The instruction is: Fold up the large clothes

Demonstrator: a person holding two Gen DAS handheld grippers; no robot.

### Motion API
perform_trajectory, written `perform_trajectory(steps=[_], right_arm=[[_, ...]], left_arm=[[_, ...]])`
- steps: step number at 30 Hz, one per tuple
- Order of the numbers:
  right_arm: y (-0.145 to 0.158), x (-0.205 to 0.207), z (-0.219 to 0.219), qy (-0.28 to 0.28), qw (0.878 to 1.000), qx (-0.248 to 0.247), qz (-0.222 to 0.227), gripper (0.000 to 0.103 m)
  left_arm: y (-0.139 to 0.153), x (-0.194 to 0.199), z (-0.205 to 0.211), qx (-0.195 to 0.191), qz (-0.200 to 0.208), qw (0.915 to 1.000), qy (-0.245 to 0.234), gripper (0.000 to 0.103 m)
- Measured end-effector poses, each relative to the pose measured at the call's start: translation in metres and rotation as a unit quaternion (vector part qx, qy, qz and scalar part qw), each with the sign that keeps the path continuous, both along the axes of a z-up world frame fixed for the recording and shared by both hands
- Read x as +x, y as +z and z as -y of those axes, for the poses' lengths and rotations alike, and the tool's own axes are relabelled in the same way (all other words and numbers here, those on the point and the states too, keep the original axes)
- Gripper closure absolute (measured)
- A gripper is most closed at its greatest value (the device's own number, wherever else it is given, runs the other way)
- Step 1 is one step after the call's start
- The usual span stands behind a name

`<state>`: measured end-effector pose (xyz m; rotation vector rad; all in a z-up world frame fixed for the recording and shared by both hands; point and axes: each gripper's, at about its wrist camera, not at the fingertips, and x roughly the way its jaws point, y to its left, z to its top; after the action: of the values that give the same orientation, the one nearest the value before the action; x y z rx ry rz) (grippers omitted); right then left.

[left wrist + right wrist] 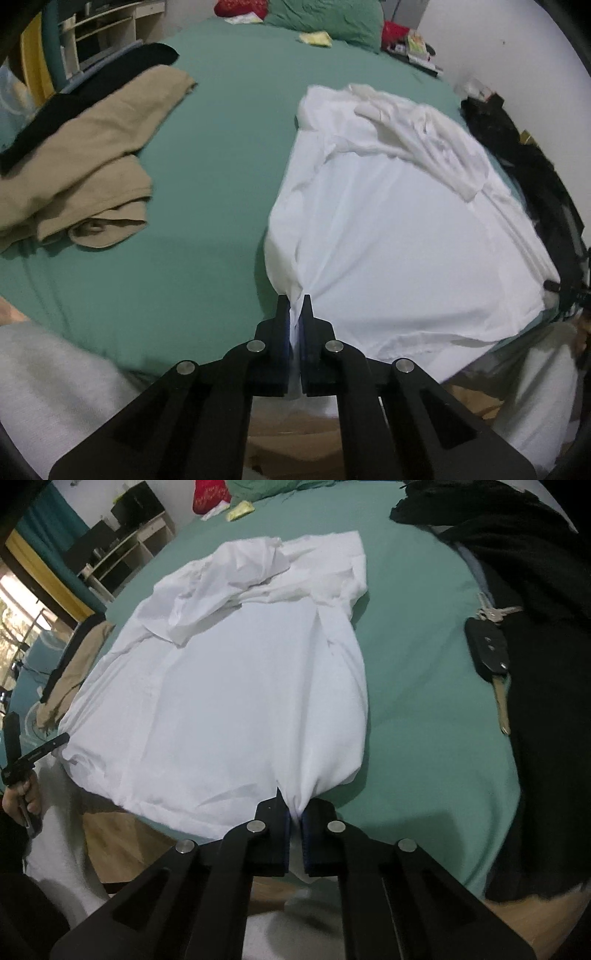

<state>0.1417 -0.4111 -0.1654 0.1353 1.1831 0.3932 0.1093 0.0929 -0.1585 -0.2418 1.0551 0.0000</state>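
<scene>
White cotton shirt (pixel 388 229), large and rumpled, lies spread on the green-sheeted bed (pixel 214 155), filling the centre and right of the left wrist view, its near hem at the bed's edge and its sleeves bunched at the far end. The left hand-held gripper (pixel 295 301) is pinched tight on one lower corner of the hem; the right hand-held gripper (pixel 291 805) is pinched on the other, at bottom centre of its own view. To fold well, I judge both corners should rise together, level and taut, then travel toward the collar so the hem lands square. The crumpled sleeves may need tucking first. A tan folded garment (pixel 85 158) sits at the left, a black car key (pixel 489 653) at the right, well apart. Hidden: the collar under the heaped sleeves, and how much cloth hangs past the bed's edge.
</scene>
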Motion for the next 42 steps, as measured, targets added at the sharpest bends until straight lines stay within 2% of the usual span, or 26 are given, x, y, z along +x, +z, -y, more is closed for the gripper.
perform_trajectory(steps=[7,12,18,25,30,35,42], right_arm=[[0.020,-0.029,0.030,-0.030,0.999,0.031,0.017,0.098],[0.046,-0.042,0.032,-0.040,0.997,0.042,0.045,0.098],[0.078,-0.044,0.027,-0.055,0.993,0.060,0.088,0.098],[0.104,-0.002,0.032,-0.070,0.986,0.081,0.128,0.098],[0.113,0.043,0.042,-0.084,0.980,0.104,0.148,0.098],[0.107,0.100,0.046,-0.091,0.977,0.118,0.149,0.098],[0.078,0.186,0.046,-0.108,0.977,0.129,0.131,0.098]], left_arm=[[0.028,-0.019,-0.017,-0.016,0.017,0.9997,0.008,0.099],[0.056,-0.031,-0.026,-0.032,0.036,0.9988,0.005,0.099],[0.086,-0.026,-0.030,-0.051,0.068,0.9964,0.001,0.099],[0.115,0.017,-0.035,-0.046,0.112,0.9927,-0.003,0.099],[0.121,0.060,-0.037,-0.056,0.129,0.9900,0.007,0.099],[0.116,0.115,-0.039,-0.069,0.138,0.9879,0.019,0.099],[0.092,0.200,-0.038,-0.070,0.128,0.9887,0.035,0.099]])
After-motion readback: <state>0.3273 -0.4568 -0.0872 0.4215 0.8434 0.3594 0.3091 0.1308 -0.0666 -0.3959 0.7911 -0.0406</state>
